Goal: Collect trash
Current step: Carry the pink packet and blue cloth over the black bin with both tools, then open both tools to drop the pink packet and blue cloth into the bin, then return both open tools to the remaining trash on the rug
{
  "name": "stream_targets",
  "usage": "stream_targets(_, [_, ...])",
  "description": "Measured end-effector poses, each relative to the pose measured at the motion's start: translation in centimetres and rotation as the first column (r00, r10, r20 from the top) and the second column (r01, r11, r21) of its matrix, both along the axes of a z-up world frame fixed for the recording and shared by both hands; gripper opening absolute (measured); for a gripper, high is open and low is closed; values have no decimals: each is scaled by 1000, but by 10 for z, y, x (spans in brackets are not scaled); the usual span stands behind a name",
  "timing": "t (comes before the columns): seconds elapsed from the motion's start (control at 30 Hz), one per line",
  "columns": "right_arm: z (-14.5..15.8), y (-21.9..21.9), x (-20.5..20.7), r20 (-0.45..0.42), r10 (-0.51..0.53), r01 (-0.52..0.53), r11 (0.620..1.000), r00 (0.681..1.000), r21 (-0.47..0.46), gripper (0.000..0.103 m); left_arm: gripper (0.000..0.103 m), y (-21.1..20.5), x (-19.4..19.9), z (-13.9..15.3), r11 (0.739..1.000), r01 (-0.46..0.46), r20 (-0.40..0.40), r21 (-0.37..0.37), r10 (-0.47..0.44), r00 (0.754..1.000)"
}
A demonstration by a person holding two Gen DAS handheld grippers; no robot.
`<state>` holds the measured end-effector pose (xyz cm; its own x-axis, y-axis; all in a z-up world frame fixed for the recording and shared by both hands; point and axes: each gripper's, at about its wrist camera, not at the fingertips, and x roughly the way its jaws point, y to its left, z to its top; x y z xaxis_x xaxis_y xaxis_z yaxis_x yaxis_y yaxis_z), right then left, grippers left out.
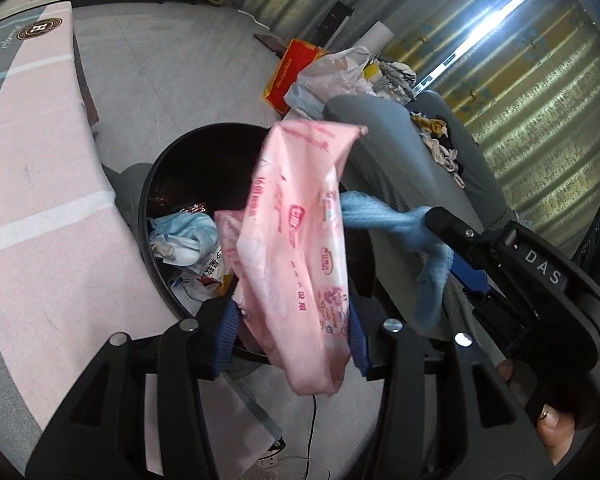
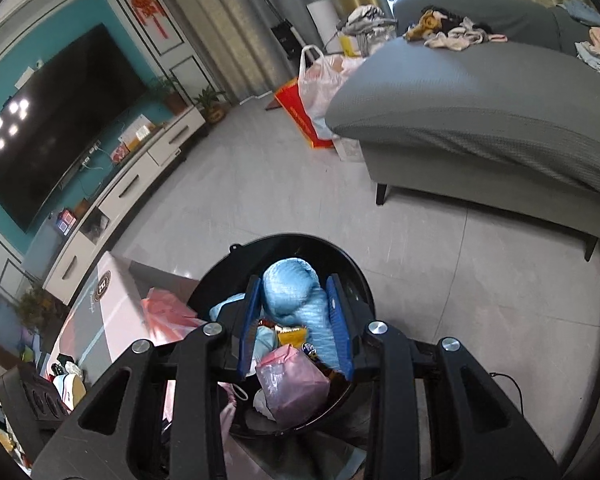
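Observation:
My left gripper [image 1: 294,320] is shut on a pink plastic wrapper [image 1: 296,232] and holds it over the near rim of a round black trash bin [image 1: 148,184]. The bin holds several scraps, among them a blue face mask [image 1: 184,232]. My right gripper [image 2: 296,320] is shut on a crumpled light blue cloth [image 2: 296,296] directly above the same bin [image 2: 356,276], which shows a pink bag [image 2: 292,384] and snack wrappers inside. In the left wrist view the right gripper [image 1: 440,220] comes in from the right with the blue cloth [image 1: 388,220].
A pink-topped low table [image 1: 32,208] stands left of the bin. A grey sofa [image 2: 480,112] with clothes on it lies to the right. Plastic and red bags [image 2: 316,92] sit on the floor beyond. A TV and white cabinet [image 2: 140,176] line the far wall.

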<state>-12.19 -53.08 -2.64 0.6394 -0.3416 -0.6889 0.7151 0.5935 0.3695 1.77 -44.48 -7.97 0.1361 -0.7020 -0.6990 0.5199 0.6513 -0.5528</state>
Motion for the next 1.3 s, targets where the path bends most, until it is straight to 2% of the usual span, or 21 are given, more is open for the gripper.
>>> stream_targets(0.13, [-1, 1, 6, -5, 23, -23, 1000, 1000, 9, 34, 70, 7, -2, 7, 1000, -13, 23, -17, 14, 1000])
stream_targets(0.2, [2, 4, 7, -2, 30, -30, 1000, 1000, 4, 37, 80, 14, -3, 15, 999, -30, 42, -24, 31, 999])
stream_targets(0.23, [4, 4, 8, -3, 32, -32, 999, 999, 0, 43, 85, 17, -3, 19, 999, -38, 48, -27, 39, 998])
stream_targets(0.3, [8, 8, 9, 0, 43, -43, 999, 999, -18, 53, 88, 29, -3, 29, 998, -55, 62, -41, 58, 996])
stream_targets(0.37, [13, 13, 9, 8, 48, -48, 998, 999, -28, 68, 97, 45, -2, 38, 996, -80, 78, -46, 84, 993])
stream_targets(0.47, [23, 23, 11, 24, 66, -64, 996, 998, -55, 80, 100, 77, -3, 57, 988, -143, 121, -56, 149, 981])
stream_targets(0.6, [38, 44, 18, 41, 110, -105, 989, 993, -105, 89, 100, 133, -2, 79, 966, -254, 176, -57, 260, 950])
stream_targets(0.67, [45, 56, 23, 46, 142, -135, 982, 989, -131, 94, 100, 169, -3, 88, 946, -319, 195, -52, 323, 926])
stream_targets(0.73, [52, 69, 28, 54, 169, -159, 975, 984, -156, 97, 100, 208, -2, 96, 920, -389, 213, -40, 388, 897])
stream_targets(0.8, [59, 86, 34, 60, 202, -188, 964, 978, -188, 98, 100, 256, -5, 102, 874, -484, 224, -36, 479, 849])
stream_targets(0.9, [67, 108, 44, 62, 253, -233, 946, 965, -226, 100, 100, 314, -12, 105, 822, -569, 235, -18, 557, 797])
stream_targets(1.07, [71, 152, 67, 20, 362, -342, 897, 932, -279, 100, 100, 410, -20, 92, 700, -711, 292, 66, 668, 685])
stream_targets(1.1, [70, 164, 74, 5, 386, -368, 884, 922, -289, 100, 100, 425, -19, 86, 678, -731, 286, 72, 688, 666])
stream_targets(1.2, [62, 200, 96, -48, 455, -446, 840, 889, -310, 100, 100, 474, -17, 60, 588, -808, 209, 35, 786, 582])
stream_targets(1.23, [58, 214, 105, -71, 483, -480, 821, 873, -309, 100, 100, 485, -13, 54, 578, -815, 187, 33, 798, 573])
stream_targets(1.3, [53, 236, 119, -84, 536, -536, 794, 840, -288, 100, 100, 507, -5, 41, 577, -815, 138, 51, 804, 578])
